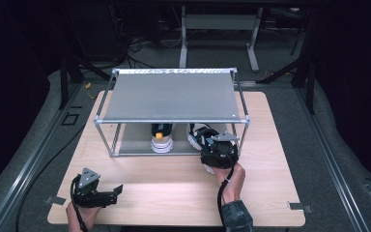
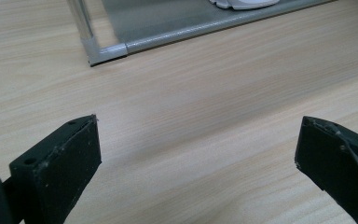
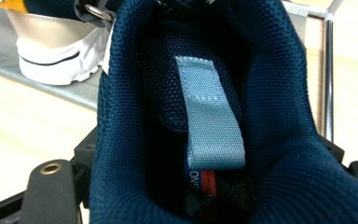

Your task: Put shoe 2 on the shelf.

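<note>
Right gripper [image 1: 211, 155] pinches navy shoe [image 3: 270, 154] heel, toe pointing into rack [image 1: 174, 96] (lengthwise front-to-back).

High view: worktop [image 1: 174, 193] lit from overhead w/ a pale glare band across its near part, surroundings v. dark, overall soft/low-res. Shelf rack [image 1: 171, 96] top has a bright sheen along its back edge; its lower level sits in shadow. Right gripper view: navy shoe [image 3: 270, 140] sharp at the pull tab, blurry at frame edges.

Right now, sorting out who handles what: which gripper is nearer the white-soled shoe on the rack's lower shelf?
Right. The right gripper sits just beside the white-soled shoe, holding a blue shoe; the left gripper hovers open near the table's front edge.
</note>
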The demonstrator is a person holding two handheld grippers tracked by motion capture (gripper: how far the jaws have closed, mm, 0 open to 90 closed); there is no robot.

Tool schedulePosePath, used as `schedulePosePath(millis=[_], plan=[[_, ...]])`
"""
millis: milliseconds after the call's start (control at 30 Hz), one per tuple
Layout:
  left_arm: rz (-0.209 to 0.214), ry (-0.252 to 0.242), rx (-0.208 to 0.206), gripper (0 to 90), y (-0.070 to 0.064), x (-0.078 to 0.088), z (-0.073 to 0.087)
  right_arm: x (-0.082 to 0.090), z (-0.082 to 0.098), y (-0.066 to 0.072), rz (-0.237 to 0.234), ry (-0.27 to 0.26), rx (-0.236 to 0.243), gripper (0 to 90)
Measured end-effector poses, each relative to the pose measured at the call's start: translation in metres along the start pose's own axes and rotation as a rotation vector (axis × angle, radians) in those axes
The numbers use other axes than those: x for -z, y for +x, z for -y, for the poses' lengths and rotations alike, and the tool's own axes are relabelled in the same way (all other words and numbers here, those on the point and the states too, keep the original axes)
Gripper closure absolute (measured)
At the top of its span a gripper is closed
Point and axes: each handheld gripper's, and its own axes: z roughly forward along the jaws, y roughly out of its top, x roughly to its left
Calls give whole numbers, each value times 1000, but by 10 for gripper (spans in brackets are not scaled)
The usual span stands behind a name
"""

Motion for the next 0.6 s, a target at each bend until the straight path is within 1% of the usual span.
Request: schedulePosePath(millis=[33, 67, 100, 133, 167, 200, 233, 267, 300, 367, 400, 467, 533, 600], plan=[[4, 1, -1, 3, 0, 0, 0, -2, -1, 0, -11, -1, 1, 237], [7, 3, -1, 3, -1, 0, 0, -4, -2, 2, 23, 10, 1, 237], [9, 1, -2, 3, -1, 0, 0, -6, -2, 2, 23, 9, -3, 237], [6, -2, -4, 4, -1, -1, 0, -9, -3, 2, -2, 7, -6, 237], [9, 0, -3, 4, -1, -1, 1, -11, -4, 4, 22, 16, -11, 237], [11, 1, -1, 3, -1, -1, 1, -14, -4, 5, 24, 20, -7, 237], [11, -4, 7, 3, -1, -2, 2, -17, -5, 5, 11, 22, -14, 236], [13, -3, 5, 4, 0, -1, 3, -19, -5, 6, 2, 21, -21, 236], [13, -1, 4, 4, 0, -1, 3, -22, -5, 7, 18, 26, -25, 236], [12, 3, 3, 4, 0, -1, 4, -29, -6, 8, 11, 36, -38, 235], [9, 0, 3, 4, 0, -1, 4, -32, -7, 9, 22, 47, -41, 234], [9, -2, 9, 4, 1, 0, 5, -39, -8, 10, 27, 55, -62, 233], [8, -1, 9, 4, 2, 0, 5, -48, -9, 12, 41, 69, -78, 231], [10, 3, 8, 4, 2, 0, 5, -58, -10, 16, 57, 87, -106, 218]])
